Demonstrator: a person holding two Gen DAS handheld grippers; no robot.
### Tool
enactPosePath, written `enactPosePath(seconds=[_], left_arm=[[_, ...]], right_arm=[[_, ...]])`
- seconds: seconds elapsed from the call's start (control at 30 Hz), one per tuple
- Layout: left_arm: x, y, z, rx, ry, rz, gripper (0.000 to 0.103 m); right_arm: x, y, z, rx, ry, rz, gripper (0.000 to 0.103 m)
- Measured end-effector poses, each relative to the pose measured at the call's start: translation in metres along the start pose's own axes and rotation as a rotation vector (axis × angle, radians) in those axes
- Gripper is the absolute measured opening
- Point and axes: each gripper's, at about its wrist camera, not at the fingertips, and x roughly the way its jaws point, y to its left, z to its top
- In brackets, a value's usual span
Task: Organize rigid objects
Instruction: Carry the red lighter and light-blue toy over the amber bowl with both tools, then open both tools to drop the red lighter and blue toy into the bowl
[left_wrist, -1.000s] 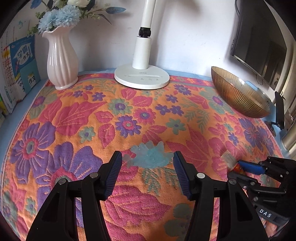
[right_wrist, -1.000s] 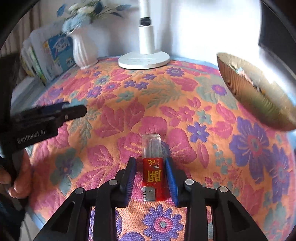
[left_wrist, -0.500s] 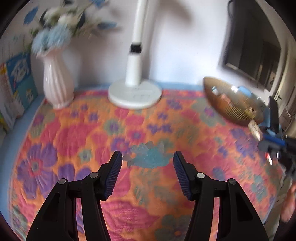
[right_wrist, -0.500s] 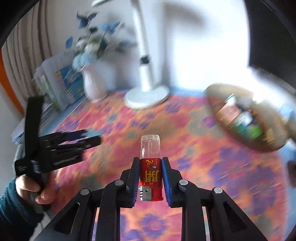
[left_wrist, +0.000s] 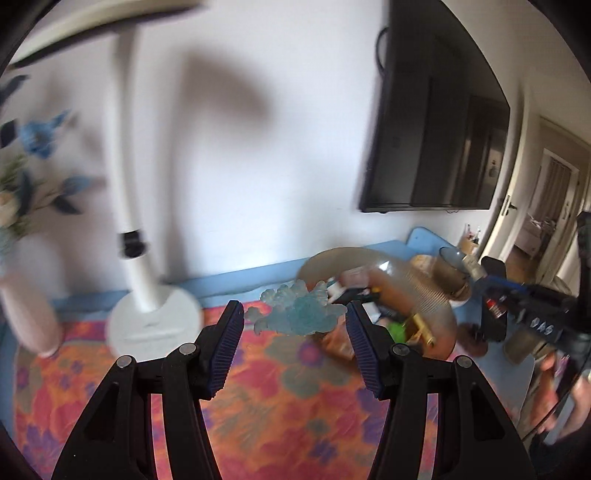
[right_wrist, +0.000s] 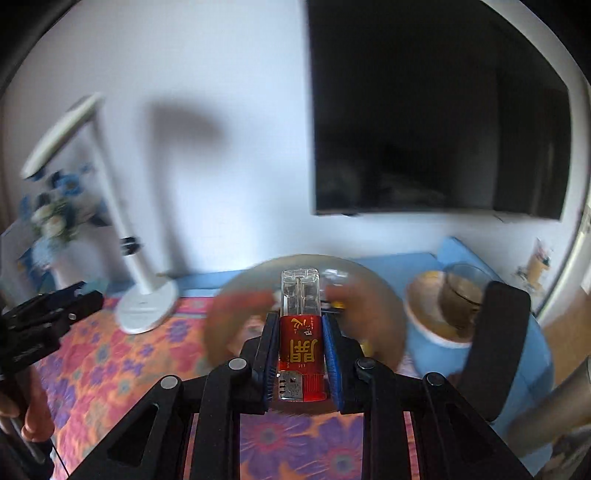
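Two tongs are up over the flowered worktop (right_wrist: 122, 373), one in each hand. The right tongs (right_wrist: 299, 360) are pinching one red lighter (right_wrist: 301, 343) by its labelled body. Its long axis runs straight along the fingers, clear end pointing away toward the wall and metal head nearest the handle; it hangs in the air in front of the amber bowl (right_wrist: 236, 295). The left tongs (left_wrist: 295, 343) stand spread with a gap, and one pale blue, bubbly translucent piece (left_wrist: 299, 314) sits between the tips. Whether the pads (left_wrist: 225, 343) touch it I cannot tell.

There is one bowl, one white desk lamp (left_wrist: 140, 280), one vase of blue flowers (right_wrist: 55, 218) and one dark screen (right_wrist: 436, 110) on the wall. A blue cup (right_wrist: 436, 332) stands at the right with a glass (right_wrist: 461, 295) in it.

Nearly everything is smeared by motion. The bowl's contents are only coloured blurs, the vase is cut off at the left edge in the left wrist view, and the lamp head runs out of the top there.
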Motion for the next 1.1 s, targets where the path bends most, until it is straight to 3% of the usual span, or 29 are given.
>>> enactPosePath(seconds=[0.1, 0.3, 0.5, 0.53, 0.57, 0.63, 0.67, 0.9, 1.1], left_arm=[[0.031, -0.016, 0.0, 0.006, 0.044, -0.026, 0.055], [0.079, -0.05, -0.012, 0.039, 0.111, -0.09, 0.055], [0.098, -0.069, -0.016, 0.054, 0.138, -0.11, 0.056], [0.097, -0.069, -0.014, 0.047, 0.136, -0.122, 0.064], [0.096, -0.068, -0.013, 0.041, 0.135, -0.123, 0.076], [0.086, -0.064, -0.011, 0.037, 0.108, -0.104, 0.077], [0.083, -0.062, -0.01, 0.038, 0.108, -0.104, 0.077], [0.032, -0.031, -0.004, -0.027, 0.07, -0.073, 0.077], [-0.036, -0.006, 0.001, -0.044, 0.002, -0.014, 0.077]], right_arm=[[0.026, -0.021, -0.002, 0.055, 0.061, -0.045, 0.022], [0.076, -0.054, -0.009, 0.153, 0.161, -0.011, 0.022], [0.093, -0.058, -0.01, 0.176, 0.176, 0.036, 0.022], [0.095, -0.059, -0.009, 0.18, 0.173, 0.048, 0.024], [0.095, -0.058, -0.008, 0.183, 0.171, 0.063, 0.027], [0.093, -0.056, -0.008, 0.187, 0.171, 0.063, 0.052], [0.09, -0.057, -0.009, 0.187, 0.16, 0.054, 0.054], [0.059, -0.05, -0.01, 0.202, 0.13, 0.1, 0.054], [0.02, -0.005, -0.003, 0.132, 0.096, 0.165, 0.055]])
